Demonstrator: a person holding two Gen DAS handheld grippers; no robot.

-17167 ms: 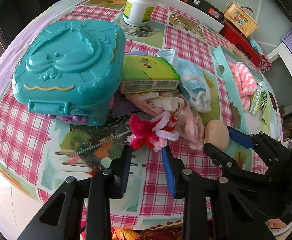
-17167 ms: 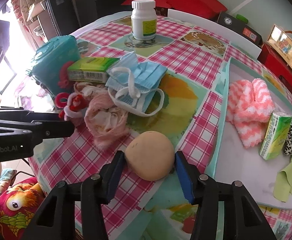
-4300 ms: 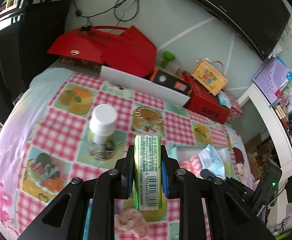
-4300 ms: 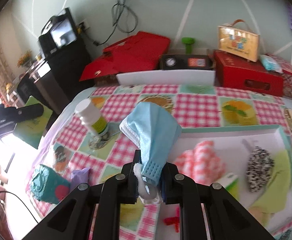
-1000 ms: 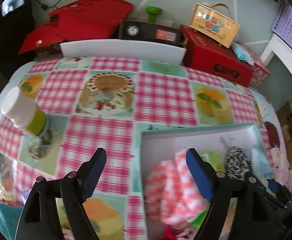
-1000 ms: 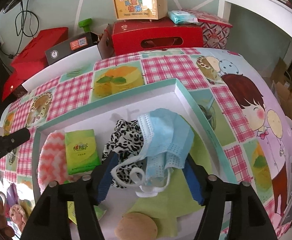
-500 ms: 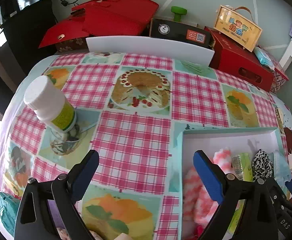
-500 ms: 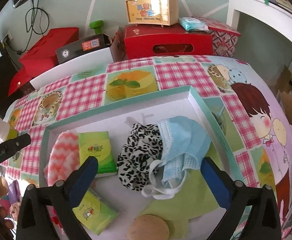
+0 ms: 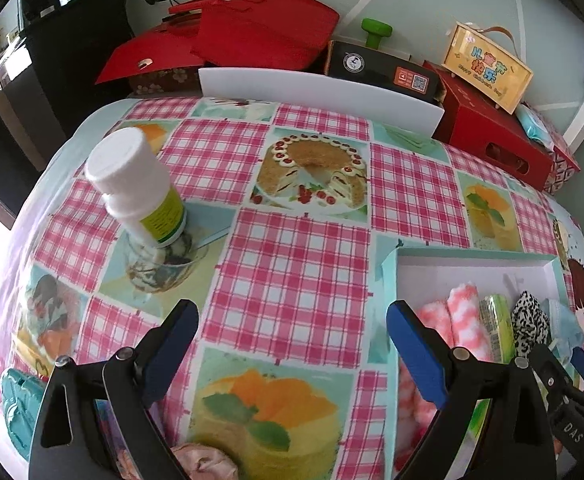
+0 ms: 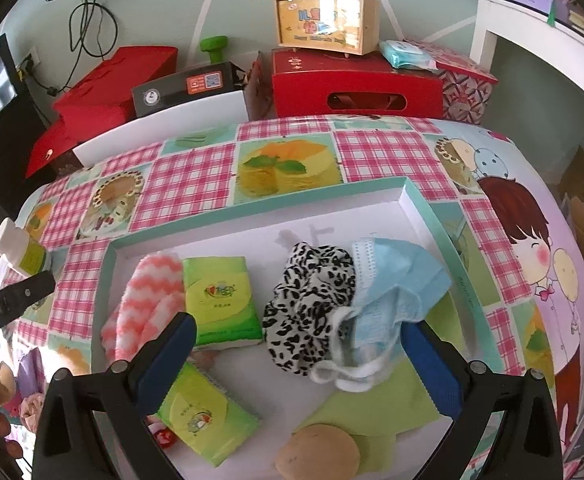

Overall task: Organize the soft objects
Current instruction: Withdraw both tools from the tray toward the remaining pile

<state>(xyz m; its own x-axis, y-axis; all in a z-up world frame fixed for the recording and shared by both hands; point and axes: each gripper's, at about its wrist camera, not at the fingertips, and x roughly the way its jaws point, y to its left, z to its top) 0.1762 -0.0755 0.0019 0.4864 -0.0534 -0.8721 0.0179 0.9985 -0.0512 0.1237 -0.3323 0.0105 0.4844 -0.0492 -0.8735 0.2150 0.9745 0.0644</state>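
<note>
desk cloth (image 9: pixel 292 264) pink-white gingham with cake and fruit prints. tray (image 10: pixel 431 216) teal rim, white inside. towel (image 10: pixel 148 300) pink-white zigzag. tissue packs (image 10: pixel 220 296) lime green. scrunchie (image 10: pixel 303 304) black-white leopard. mask (image 10: pixel 395 280) light blue. cloth (image 10: pixel 371 408) plain green. bottle (image 9: pixel 132 184) white, yellow-green label. tongs (image 10: pixel 297 350) black, blue pads.

A pale green wall (image 10: pixel 248 8) backs the table (image 9: pixel 292 256), covered in pink checked cloth. Red boxes (image 10: pixel 355 84) line the wall; a black cabinet (image 9: pixel 72 24) stands at left, brightly daylit.
</note>
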